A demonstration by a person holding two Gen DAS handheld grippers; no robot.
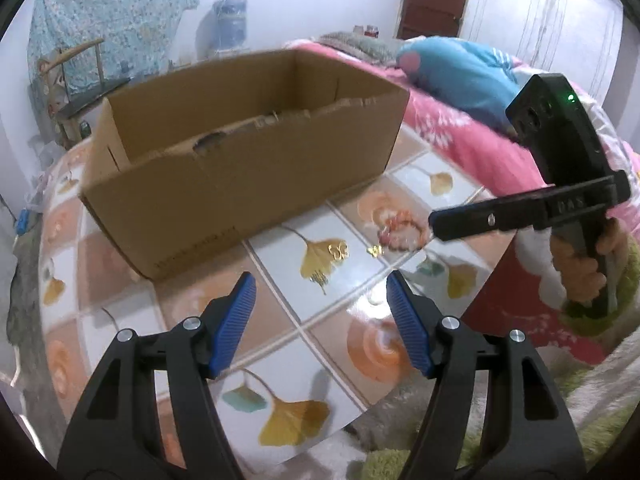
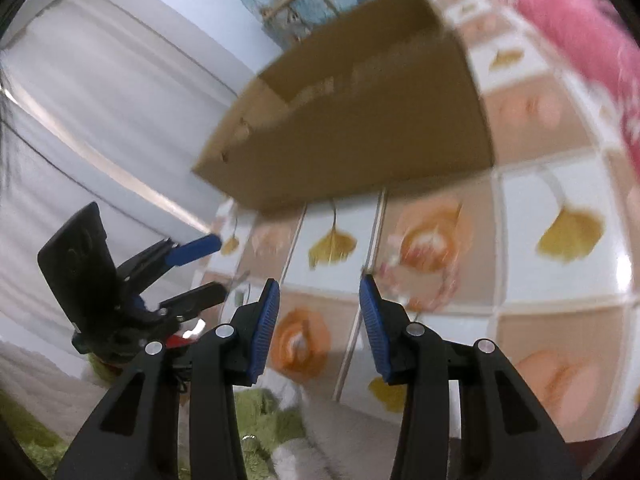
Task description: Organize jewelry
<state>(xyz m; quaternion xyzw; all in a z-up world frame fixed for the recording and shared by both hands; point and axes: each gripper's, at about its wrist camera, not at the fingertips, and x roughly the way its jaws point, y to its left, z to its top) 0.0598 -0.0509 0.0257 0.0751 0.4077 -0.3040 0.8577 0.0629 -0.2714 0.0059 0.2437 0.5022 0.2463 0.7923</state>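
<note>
An open cardboard box (image 1: 240, 168) stands on the table, which wears a tile-and-leaf patterned cloth (image 1: 352, 308). In front of the box lie a pink-orange beaded bracelet (image 1: 400, 233), a gold ornament (image 1: 339, 250) and a small gold piece (image 1: 375, 251). My left gripper (image 1: 319, 280) hangs open above the cloth, short of the gold pieces, with nothing between its blue pads. My right gripper (image 1: 434, 226), held by a hand (image 1: 580, 264), points its tips at the bracelet's right side. In the right wrist view the right gripper (image 2: 319, 284) is open and empty. The bracelet (image 2: 424, 276) is a blur just beyond it, and the left gripper (image 2: 216, 270) is at the left.
A bed with a pink floral cover (image 1: 472, 148) and a blue pillow (image 1: 460, 72) borders the table's far right. A green shaggy rug (image 2: 264, 412) lies below the near table edge. The box (image 2: 360, 120) fills the table's far side. A covered chair (image 1: 80, 60) stands behind it.
</note>
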